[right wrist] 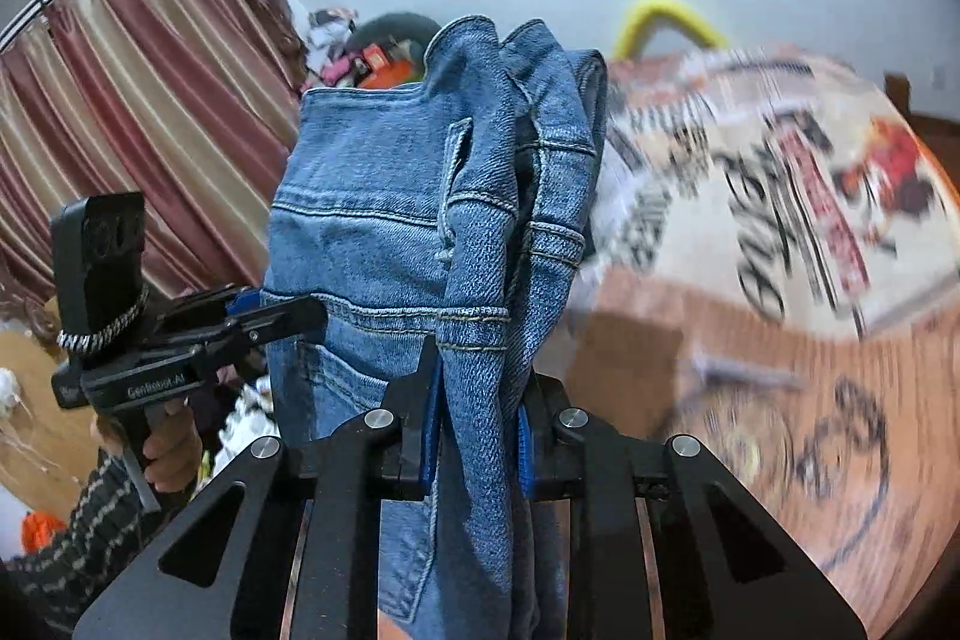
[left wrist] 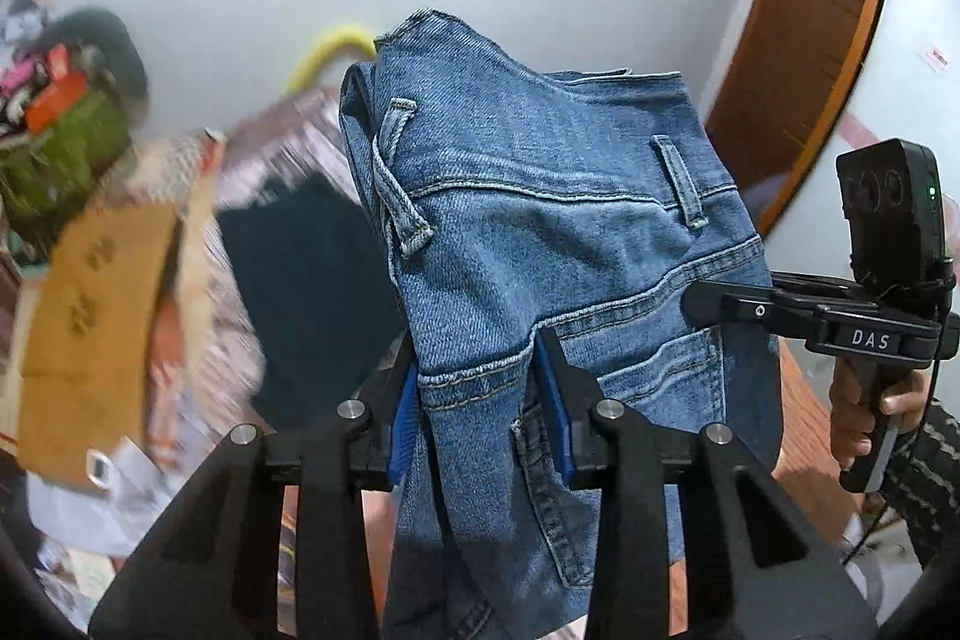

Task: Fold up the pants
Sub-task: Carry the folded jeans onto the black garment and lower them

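Blue denim pants (left wrist: 540, 196) hang bunched at the waistband, lifted off the surface between both grippers. My left gripper (left wrist: 480, 400) is shut on a fold of denim near a back pocket, its blue pads (left wrist: 552, 400) pressing the cloth. In the left wrist view the right gripper (left wrist: 696, 307) clamps the pants' right edge, held by a person's hand (left wrist: 870, 418). In the right wrist view the pants (right wrist: 372, 196) droop over my right gripper (right wrist: 480, 412), which is shut on a thick fold. There the left gripper (right wrist: 306, 313) bites the pants' left edge.
A dark garment (left wrist: 312, 280) and a brown cardboard piece (left wrist: 96, 316) lie below on the left. A wooden door (left wrist: 804, 58) stands at the right, a striped curtain (right wrist: 150, 100) at the left. A printed sheet (right wrist: 780, 190) covers the wooden floor (right wrist: 780, 430).
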The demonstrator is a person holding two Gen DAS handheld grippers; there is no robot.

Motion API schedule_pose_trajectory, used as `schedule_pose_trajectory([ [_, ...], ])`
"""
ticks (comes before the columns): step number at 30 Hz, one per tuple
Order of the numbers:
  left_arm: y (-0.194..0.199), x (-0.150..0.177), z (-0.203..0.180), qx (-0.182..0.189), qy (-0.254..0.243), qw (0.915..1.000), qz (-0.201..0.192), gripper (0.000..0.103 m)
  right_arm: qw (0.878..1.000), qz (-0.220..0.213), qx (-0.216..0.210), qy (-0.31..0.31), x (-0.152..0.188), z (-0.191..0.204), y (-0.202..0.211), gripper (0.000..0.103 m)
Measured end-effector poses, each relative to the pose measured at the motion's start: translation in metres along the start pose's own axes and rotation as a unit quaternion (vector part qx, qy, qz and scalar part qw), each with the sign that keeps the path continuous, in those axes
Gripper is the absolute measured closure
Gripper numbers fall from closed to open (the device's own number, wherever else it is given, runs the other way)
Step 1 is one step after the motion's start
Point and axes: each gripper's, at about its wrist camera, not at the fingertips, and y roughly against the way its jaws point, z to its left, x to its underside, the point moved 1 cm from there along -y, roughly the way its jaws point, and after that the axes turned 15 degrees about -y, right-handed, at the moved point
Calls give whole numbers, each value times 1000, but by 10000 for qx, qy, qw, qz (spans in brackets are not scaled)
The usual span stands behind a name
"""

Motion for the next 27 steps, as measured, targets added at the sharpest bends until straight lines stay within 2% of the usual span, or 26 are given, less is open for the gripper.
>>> schedule_pose_trajectory([
  [8, -8, -16, 70, -399, 280, 9984, -273, 67, 9992, -192, -12, 341, -46, 30, -54, 85],
  [14, -50, -7, 127, -716, 568, 9957, -176, 67, 9991, -44, 103, 402, -68, 34, -117, 85],
  [18, -94, 5, 160, -883, 766, 9931, 65, 67, 9991, 149, 271, 298, -77, 26, -164, 85],
  [22, -139, 23, 184, -865, 990, 9908, 334, 67, 9979, 338, 526, 188, -82, 7, -211, 85],
  [27, -206, 51, 211, -773, 1336, 9835, 943, 67, 9941, 630, 865, -172, -76, -29, -260, 85],
])
